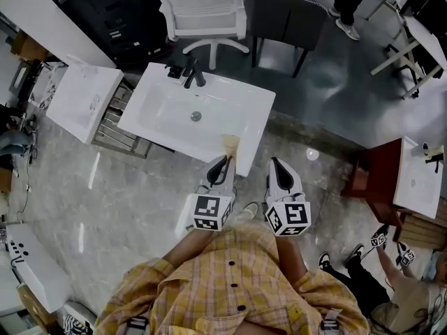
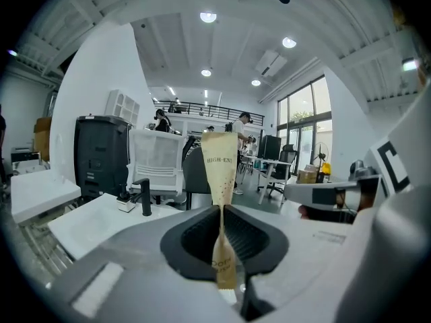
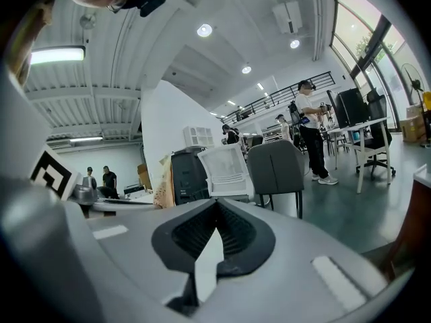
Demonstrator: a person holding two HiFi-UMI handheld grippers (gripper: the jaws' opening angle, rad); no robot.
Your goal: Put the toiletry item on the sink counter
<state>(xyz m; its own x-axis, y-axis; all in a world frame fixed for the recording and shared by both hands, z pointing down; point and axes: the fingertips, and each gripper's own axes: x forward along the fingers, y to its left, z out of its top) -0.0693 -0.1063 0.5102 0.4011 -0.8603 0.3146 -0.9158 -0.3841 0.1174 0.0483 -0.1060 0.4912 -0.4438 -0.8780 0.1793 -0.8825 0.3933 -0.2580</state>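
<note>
The toiletry item is a slim beige sachet [image 2: 221, 167] with dark print, standing upright. My left gripper [image 2: 222, 210] is shut on its lower half. In the head view the sachet [image 1: 230, 145] hangs over the near right corner of the white sink counter [image 1: 160, 96], with the left gripper [image 1: 222, 166] just below it. My right gripper [image 1: 279, 169] is beside it to the right, off the counter's corner, jaws together and nothing between them. From the right gripper view [image 3: 217, 204] the sachet [image 3: 163, 187] shows at the left.
A black faucet [image 1: 192, 75] stands at the counter's far edge, with the drain [image 1: 196, 116] in the basin. A white office chair [image 1: 202, 12] and a dark chair [image 1: 286, 19] stand behind. A second white basin [image 1: 84, 100] lies left, and a red stand [image 1: 380, 176] right.
</note>
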